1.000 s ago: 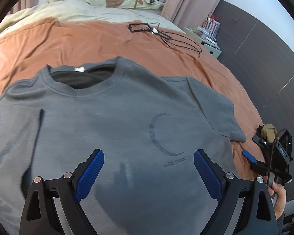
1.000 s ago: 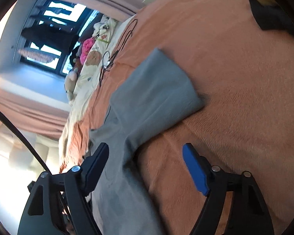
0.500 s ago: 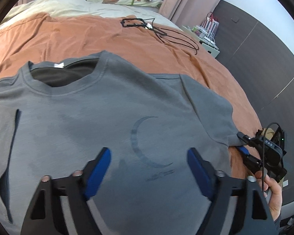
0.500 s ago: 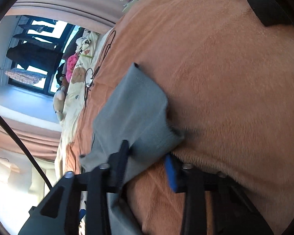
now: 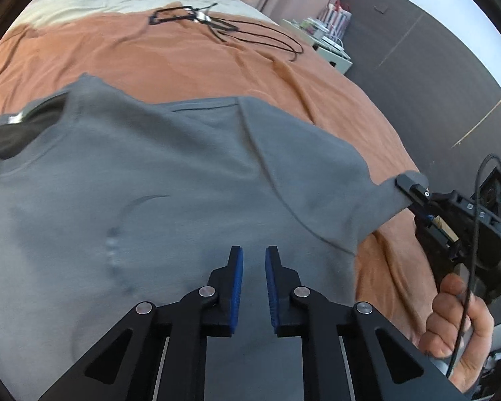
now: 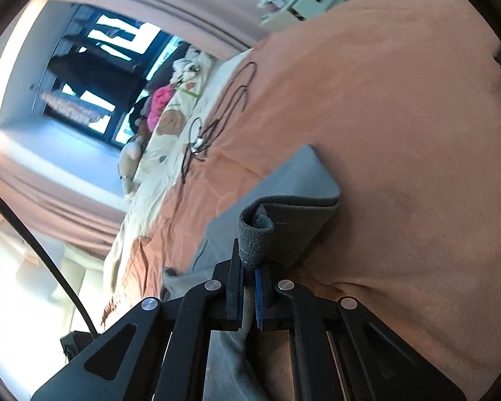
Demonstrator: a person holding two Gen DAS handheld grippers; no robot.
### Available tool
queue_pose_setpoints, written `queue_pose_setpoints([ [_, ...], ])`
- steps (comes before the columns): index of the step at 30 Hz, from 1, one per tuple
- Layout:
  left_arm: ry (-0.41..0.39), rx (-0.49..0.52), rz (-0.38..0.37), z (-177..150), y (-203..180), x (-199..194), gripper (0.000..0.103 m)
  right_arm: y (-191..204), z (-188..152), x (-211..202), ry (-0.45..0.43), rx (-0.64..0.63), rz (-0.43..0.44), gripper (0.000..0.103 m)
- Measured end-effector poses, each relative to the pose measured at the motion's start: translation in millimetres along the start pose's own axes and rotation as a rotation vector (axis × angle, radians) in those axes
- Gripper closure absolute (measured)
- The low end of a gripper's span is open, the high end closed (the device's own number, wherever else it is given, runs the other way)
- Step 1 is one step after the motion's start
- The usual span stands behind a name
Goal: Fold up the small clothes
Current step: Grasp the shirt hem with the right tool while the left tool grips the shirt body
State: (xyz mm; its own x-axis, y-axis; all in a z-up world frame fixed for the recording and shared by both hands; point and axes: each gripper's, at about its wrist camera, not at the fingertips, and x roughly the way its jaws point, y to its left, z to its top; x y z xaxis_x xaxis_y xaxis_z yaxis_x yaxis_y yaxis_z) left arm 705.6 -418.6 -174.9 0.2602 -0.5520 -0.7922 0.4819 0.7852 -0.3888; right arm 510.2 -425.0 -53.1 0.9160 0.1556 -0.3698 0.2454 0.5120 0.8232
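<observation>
Sleeve fold just starting: right gripper [image 6: 248,287] clamped on hem of grey cotton t-shirt [image 5: 150,183] sleeve, lifted off orange bedspread [image 5: 183,60]. Left gripper [image 5: 254,264] closing over shirt body, nothing visibly pinched. Next probably: carry sleeve inward across chest.

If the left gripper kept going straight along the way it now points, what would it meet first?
Most likely the front of the grey T-shirt lying under the left gripper, whose jaws are closing with no cloth visibly between them. Depth is hard to judge through the fisheye.

We look down close over the shirt [image 5: 170,200] from the left wrist; our right-wrist view, rolled sideways, shares its sleeve [image 6: 294,207] and bed [image 6: 400,117].
</observation>
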Motion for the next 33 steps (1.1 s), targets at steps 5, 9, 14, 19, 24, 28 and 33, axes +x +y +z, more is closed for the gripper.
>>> queue_pose_setpoints([
  [5,0.015,-0.005,-0.039,5,-17,19,0.094,-12,4,-1,0.010,-0.008,0.029,0.102],
  [9,0.019,-0.014,-0.058,8,-26,32,0.095,-16,8,4,0.030,-0.040,0.040,0.102],
  [14,0.037,-0.041,-0.084,9,-32,47,0.098,-13,9,8,0.044,-0.080,0.056,0.102],
  [19,0.077,-0.078,-0.131,4,-33,64,0.098,-5,7,17,0.081,-0.119,0.104,0.102],
  [24,0.115,-0.209,-0.241,-3,-14,71,0.098,-5,6,22,0.107,-0.143,0.133,0.102],
  [28,0.150,-0.286,-0.355,-10,-1,71,0.098,-9,8,28,0.131,-0.149,0.164,0.102],
  [33,0.149,-0.303,-0.378,-16,10,56,0.098,-9,11,31,0.158,-0.177,0.196,0.102],
])
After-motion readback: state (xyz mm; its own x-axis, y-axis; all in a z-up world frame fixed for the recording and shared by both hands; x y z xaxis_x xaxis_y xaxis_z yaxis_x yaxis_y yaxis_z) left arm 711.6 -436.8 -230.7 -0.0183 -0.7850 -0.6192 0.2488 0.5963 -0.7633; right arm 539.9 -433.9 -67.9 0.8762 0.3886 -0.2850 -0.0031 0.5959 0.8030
